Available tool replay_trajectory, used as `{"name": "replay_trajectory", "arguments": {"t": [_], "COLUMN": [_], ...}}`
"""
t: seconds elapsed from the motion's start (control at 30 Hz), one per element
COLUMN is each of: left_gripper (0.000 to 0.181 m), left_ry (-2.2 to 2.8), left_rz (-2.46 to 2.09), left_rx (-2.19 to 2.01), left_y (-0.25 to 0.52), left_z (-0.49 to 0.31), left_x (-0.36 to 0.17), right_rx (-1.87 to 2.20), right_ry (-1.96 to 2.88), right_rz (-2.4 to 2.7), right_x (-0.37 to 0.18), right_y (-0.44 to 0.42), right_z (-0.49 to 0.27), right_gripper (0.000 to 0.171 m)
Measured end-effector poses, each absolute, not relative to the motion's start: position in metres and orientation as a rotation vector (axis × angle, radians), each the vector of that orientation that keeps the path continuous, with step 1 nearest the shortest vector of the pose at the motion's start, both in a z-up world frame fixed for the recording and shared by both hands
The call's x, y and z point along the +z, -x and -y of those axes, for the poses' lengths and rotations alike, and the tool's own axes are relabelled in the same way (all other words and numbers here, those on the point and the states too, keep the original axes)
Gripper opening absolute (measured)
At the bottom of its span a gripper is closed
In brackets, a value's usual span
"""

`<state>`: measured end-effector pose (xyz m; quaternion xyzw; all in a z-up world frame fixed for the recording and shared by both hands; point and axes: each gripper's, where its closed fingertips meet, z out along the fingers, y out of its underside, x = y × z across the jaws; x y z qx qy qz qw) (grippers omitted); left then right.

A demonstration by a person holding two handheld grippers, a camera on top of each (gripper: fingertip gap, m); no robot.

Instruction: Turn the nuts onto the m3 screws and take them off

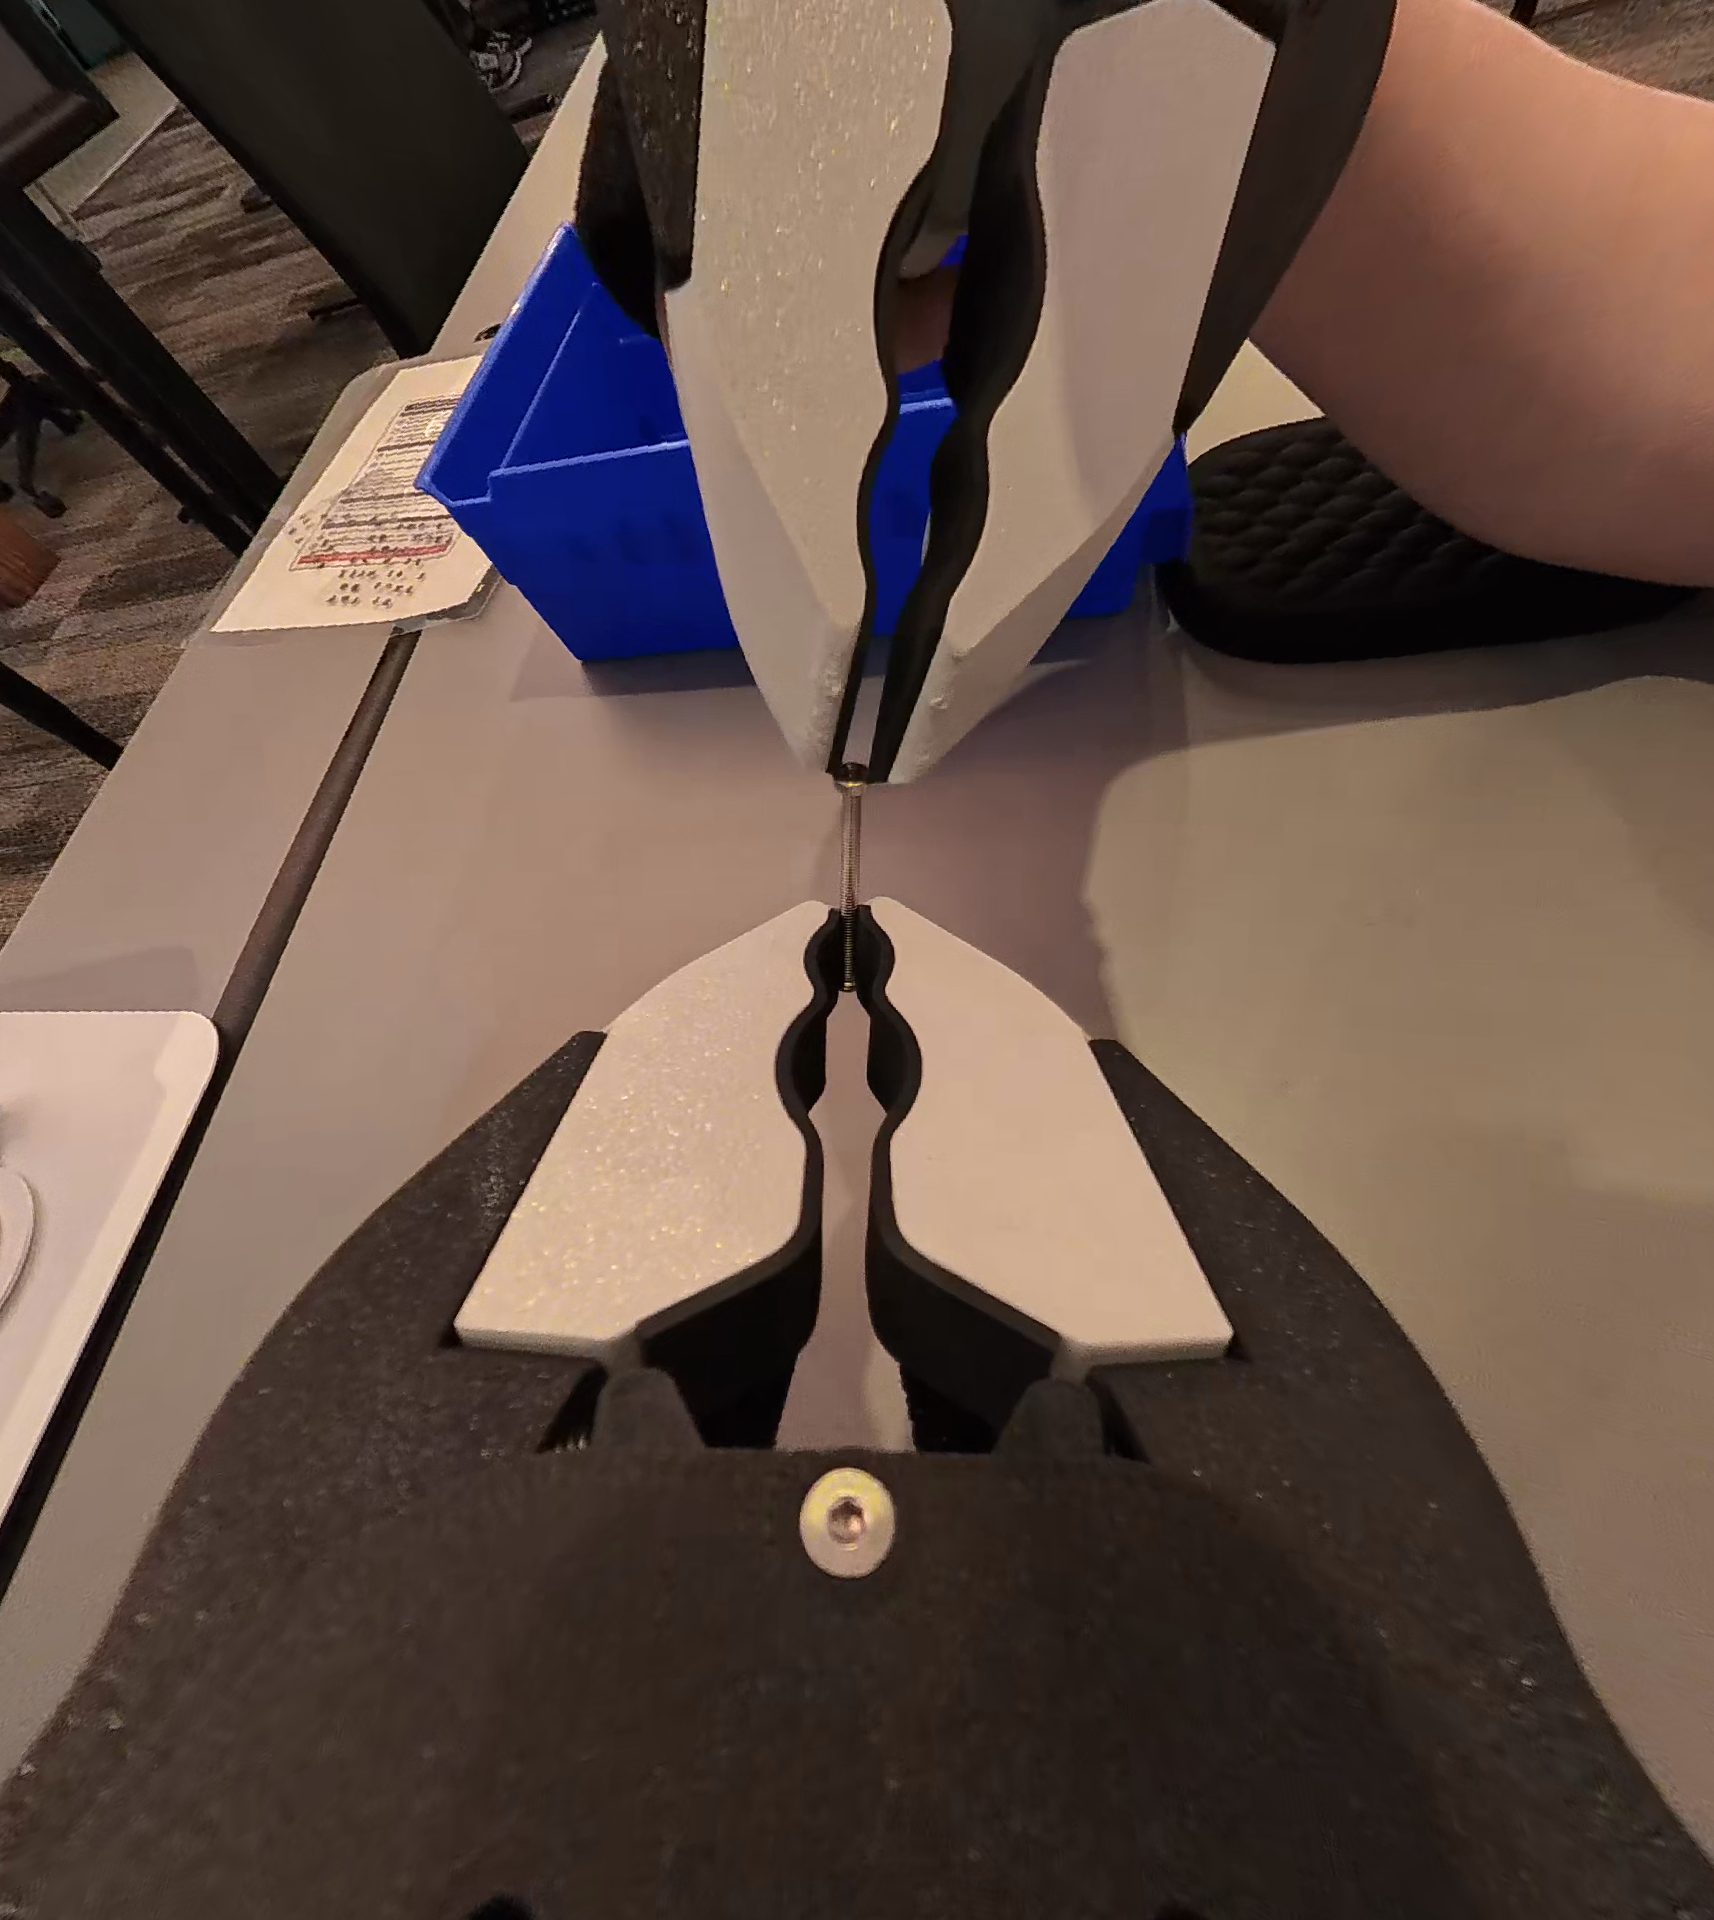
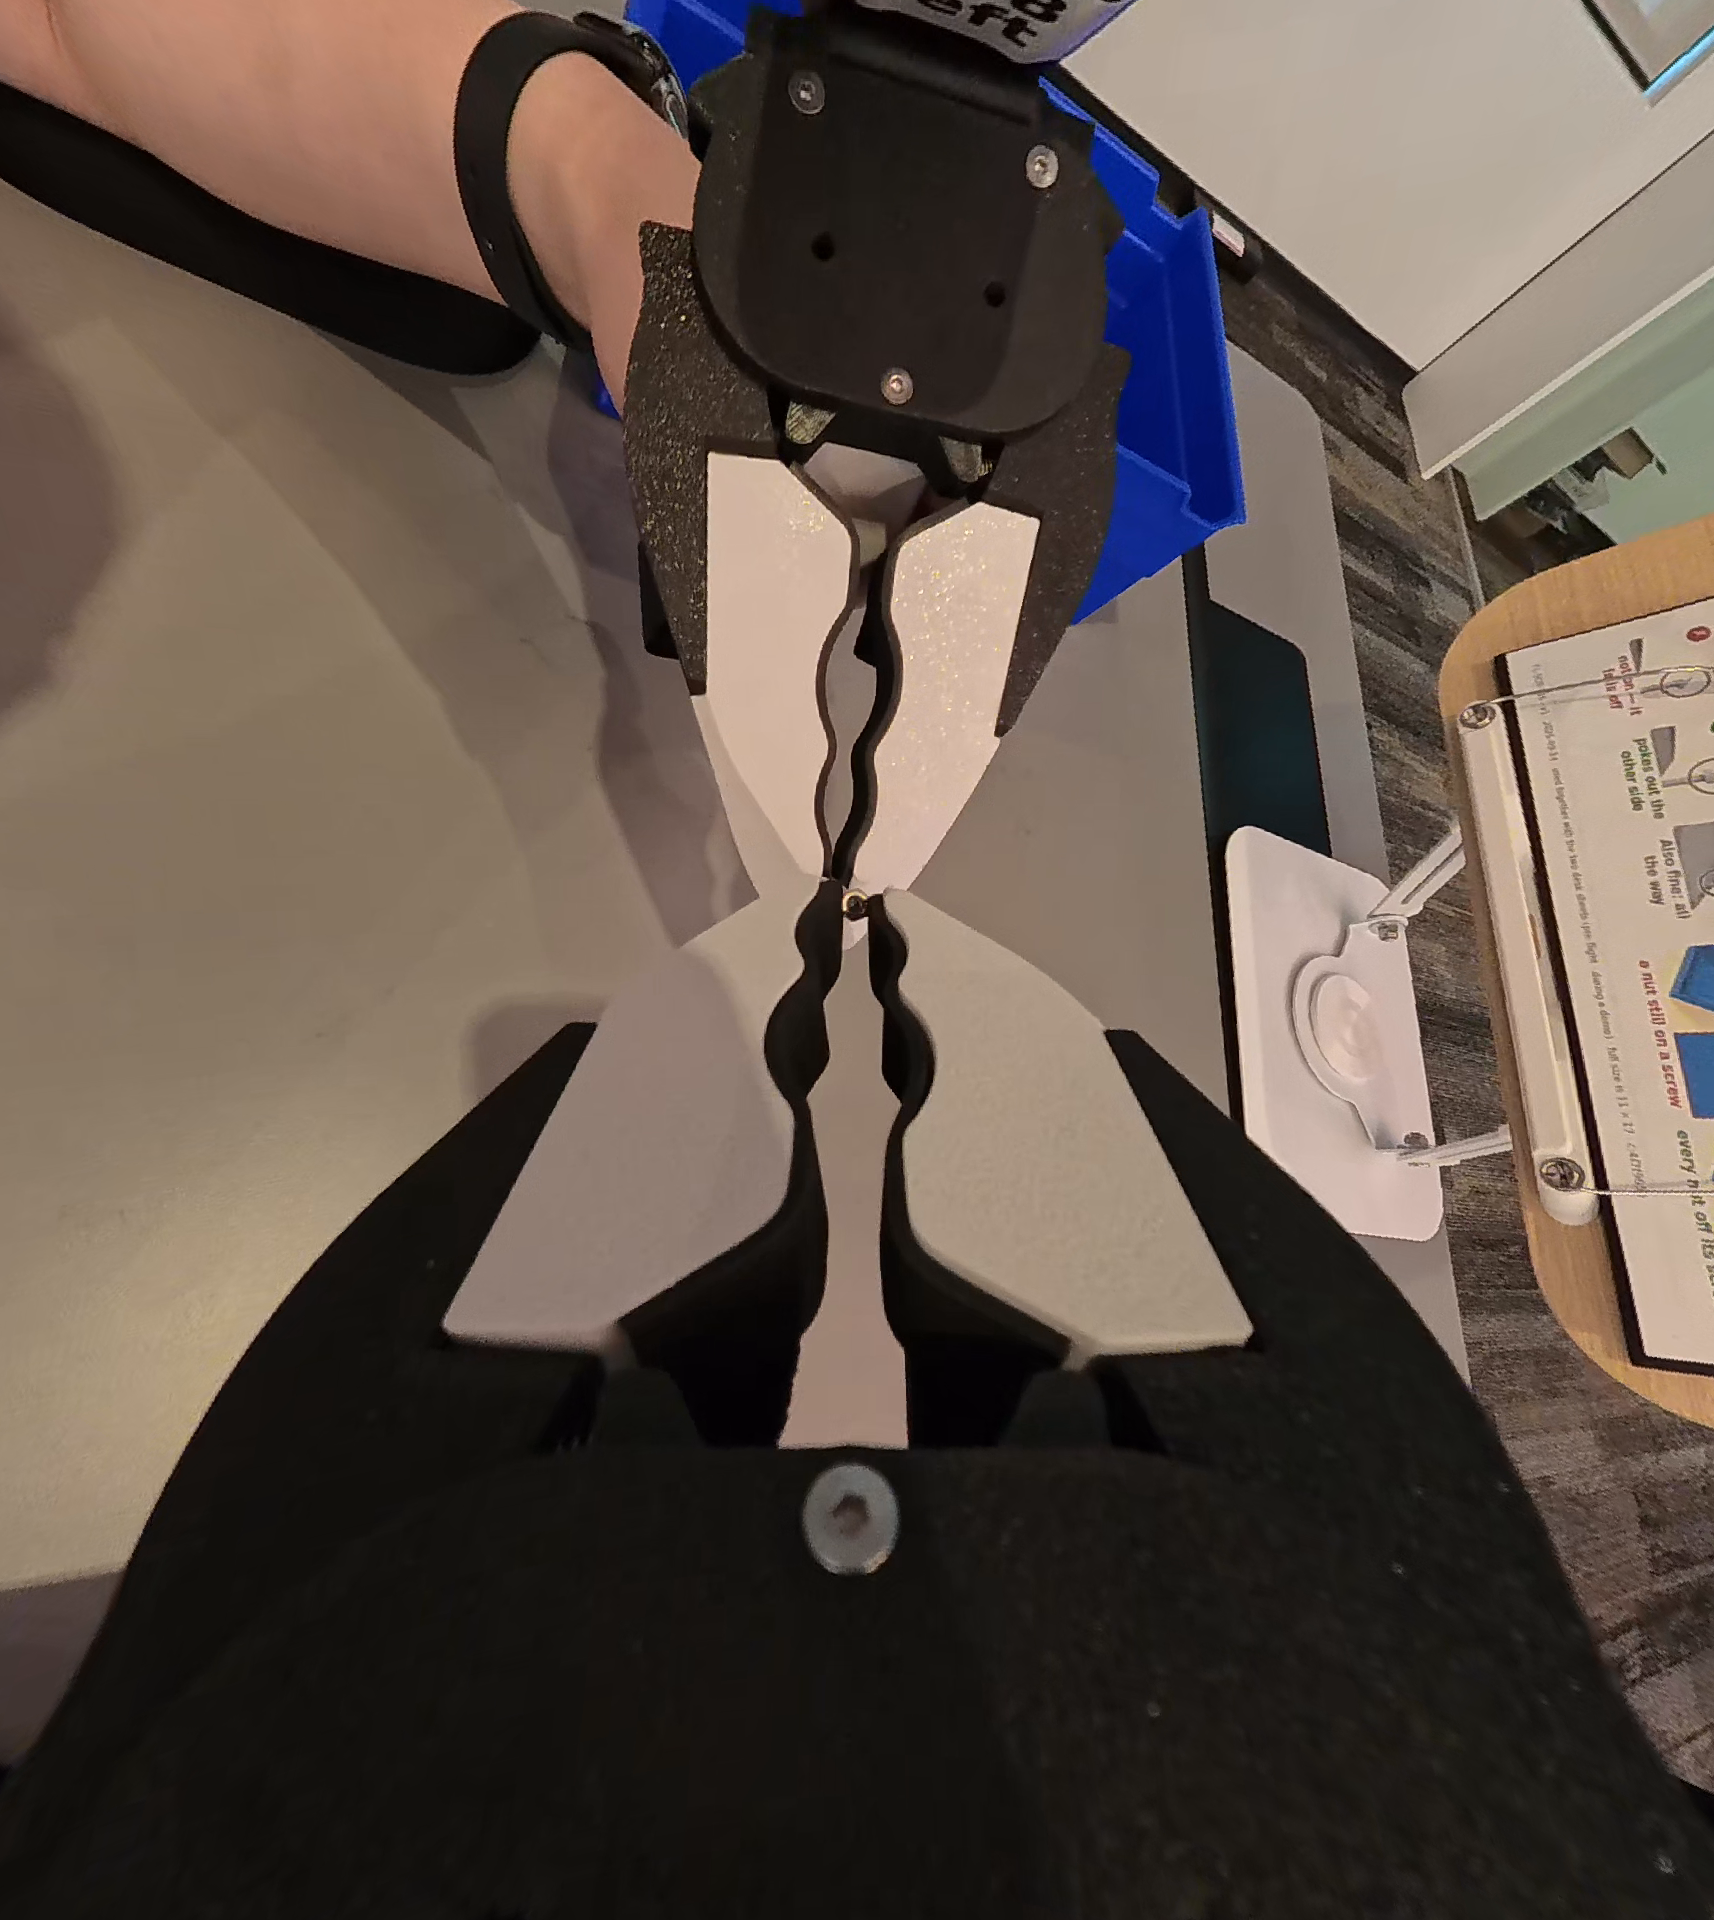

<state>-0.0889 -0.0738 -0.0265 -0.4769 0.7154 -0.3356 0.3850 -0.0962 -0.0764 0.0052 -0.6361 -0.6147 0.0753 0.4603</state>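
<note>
Left fingers (image 1: pixel 850 935) pinch the screw (image 1: pixel 850 852); at twelve o'clock right fingers (image 1: pixel 858 764) clamp the nut (image 1: pixel 851 772). Keep both coaxial above the worktop (image 1: pixel 1352 1039), twisting gently

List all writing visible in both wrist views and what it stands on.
Laminated sheet beside the blue bin: print too small to read.
Instruction board on the wooden table: legible print, not quoted.
Label on the left hand-held gripper: cropped.
</note>
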Motion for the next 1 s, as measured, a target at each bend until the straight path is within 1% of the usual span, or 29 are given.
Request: {"name": "replay_trajectory", "arguments": {"t": [0.2, 0.63, 0.83, 1.0], "left_gripper": [0.002, 0.002, 0.002, 0.002], "left_ry": [1.206, 1.078, 1.183, 1.295], "left_rz": [-1.818, -1.824, -1.798, -1.734], "left_rx": [-0.888, -1.124, -0.987, -0.863], "left_y": [0.089, 0.095, 0.091, 0.088], "left_z": [0.076, 0.097, 0.081, 0.062], "left_x": [-0.024, -0.006, -0.014, -0.021], "right_rx": [0.201, 0.321, 0.246, 0.308], "right_ry": [1.549, 1.441, 1.528, 1.659], "right_rz": [1.511, 1.512, 1.472, 1.347], "right_x": [0.008, 0.025, 0.017, 0.010], "right_y": [0.097, 0.106, 0.100, 0.096], "right_z": [0.078, 0.095, 0.081, 0.063], "right_gripper": [0.005, 0.005, 0.005, 0.005]}}
